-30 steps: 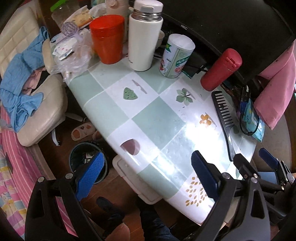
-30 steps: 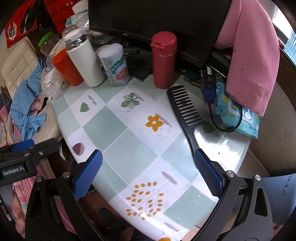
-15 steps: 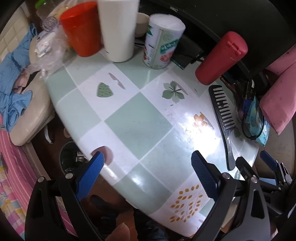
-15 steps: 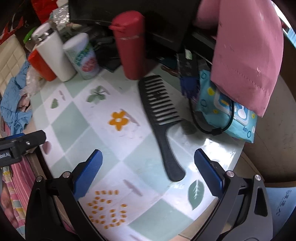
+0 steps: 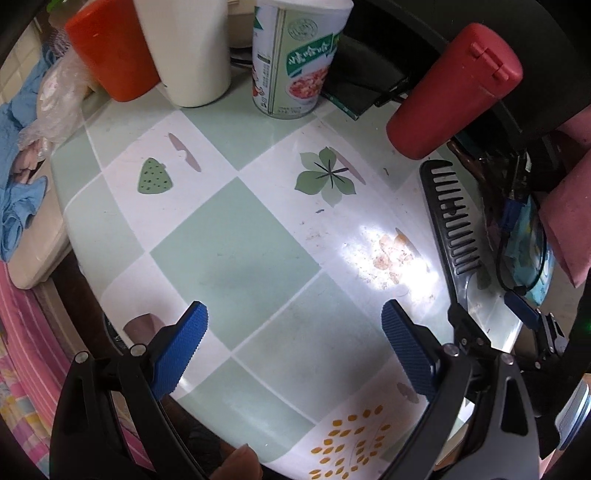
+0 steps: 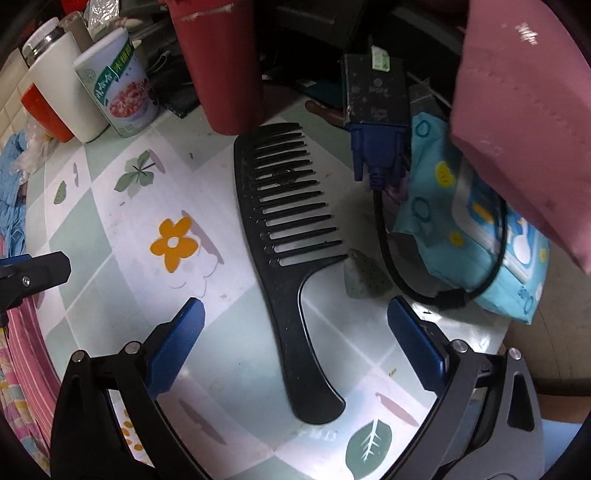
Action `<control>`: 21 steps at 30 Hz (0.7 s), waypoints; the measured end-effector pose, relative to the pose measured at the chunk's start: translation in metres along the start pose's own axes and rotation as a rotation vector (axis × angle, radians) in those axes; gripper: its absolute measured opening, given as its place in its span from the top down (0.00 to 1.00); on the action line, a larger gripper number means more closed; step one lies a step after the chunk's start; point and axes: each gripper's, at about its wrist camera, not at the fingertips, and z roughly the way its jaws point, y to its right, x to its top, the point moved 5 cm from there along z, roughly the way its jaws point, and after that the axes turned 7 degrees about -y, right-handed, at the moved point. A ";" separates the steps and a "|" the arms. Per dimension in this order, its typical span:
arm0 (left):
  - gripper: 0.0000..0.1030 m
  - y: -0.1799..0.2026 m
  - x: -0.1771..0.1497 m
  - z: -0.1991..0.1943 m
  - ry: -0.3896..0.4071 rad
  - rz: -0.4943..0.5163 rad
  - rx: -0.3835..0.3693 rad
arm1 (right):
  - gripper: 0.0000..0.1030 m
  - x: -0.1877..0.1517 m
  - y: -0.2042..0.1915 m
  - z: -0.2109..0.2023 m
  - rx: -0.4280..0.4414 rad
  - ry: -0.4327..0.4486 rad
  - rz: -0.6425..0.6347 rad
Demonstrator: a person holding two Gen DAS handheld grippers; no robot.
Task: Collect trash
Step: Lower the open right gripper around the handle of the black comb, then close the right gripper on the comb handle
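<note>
My left gripper [image 5: 293, 332] is open and holds nothing as it hovers low over the green-and-white checked tablecloth [image 5: 236, 240]. Ahead of it a green-labelled can [image 5: 295, 62] stands upright beside a white flask [image 5: 188, 51] and an orange cup [image 5: 110, 51]. A crumpled clear plastic bag [image 5: 55, 107] lies at the table's left edge. Small specks dot the cloth around a glare patch [image 5: 391, 254]. My right gripper [image 6: 295, 314] is open too, above the handle of a black comb [image 6: 284, 221] that lies flat. The can [image 6: 118, 92] appears far left in that view.
A red bottle [image 5: 454, 85] stands by a black monitor [image 5: 498, 22]. A blue wet-wipes pack [image 6: 476, 236] with a black cable and blue VGA plug [image 6: 373, 147] lies at right, under pink cloth [image 6: 524, 110]. Blue clothes on a cream chair [image 5: 14, 206] sit off the left edge.
Both grippers have moved forward and lower over the table. The left closed in on the can and flask; the right swung right, over the comb and toward the wipes pack.
</note>
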 end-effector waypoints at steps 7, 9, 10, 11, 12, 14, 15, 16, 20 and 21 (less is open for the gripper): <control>0.10 0.004 0.002 0.012 -0.017 -0.001 -0.002 | 0.28 -0.005 0.002 0.020 0.008 -0.034 0.018; 0.10 0.004 0.002 0.013 -0.019 -0.003 -0.001 | 0.26 -0.005 0.004 0.022 0.017 -0.029 0.027; 0.10 0.003 0.002 0.013 -0.019 -0.004 -0.001 | 0.25 -0.004 0.005 0.022 0.019 -0.026 0.025; 0.10 0.003 0.004 0.014 -0.019 -0.006 0.000 | 0.25 -0.004 0.006 0.022 0.020 -0.021 0.018; 0.10 0.003 0.004 0.015 -0.021 -0.008 -0.001 | 0.25 -0.004 0.006 0.022 0.020 -0.015 0.011; 0.10 0.002 0.004 0.017 -0.021 -0.011 -0.001 | 0.30 -0.004 0.003 0.021 0.025 -0.004 -0.002; 0.10 0.000 0.003 0.017 -0.022 -0.013 -0.002 | 0.36 -0.005 0.001 0.020 0.026 0.005 -0.015; 0.10 -0.001 0.003 0.018 -0.023 -0.015 -0.003 | 0.40 -0.004 -0.003 0.018 0.031 0.012 -0.025; 0.10 -0.007 0.001 0.018 -0.026 -0.024 -0.005 | 0.69 -0.006 -0.019 0.017 0.043 0.031 -0.059; 0.10 -0.008 0.000 0.018 -0.027 -0.026 -0.006 | 0.75 -0.007 -0.022 0.016 0.045 0.032 -0.060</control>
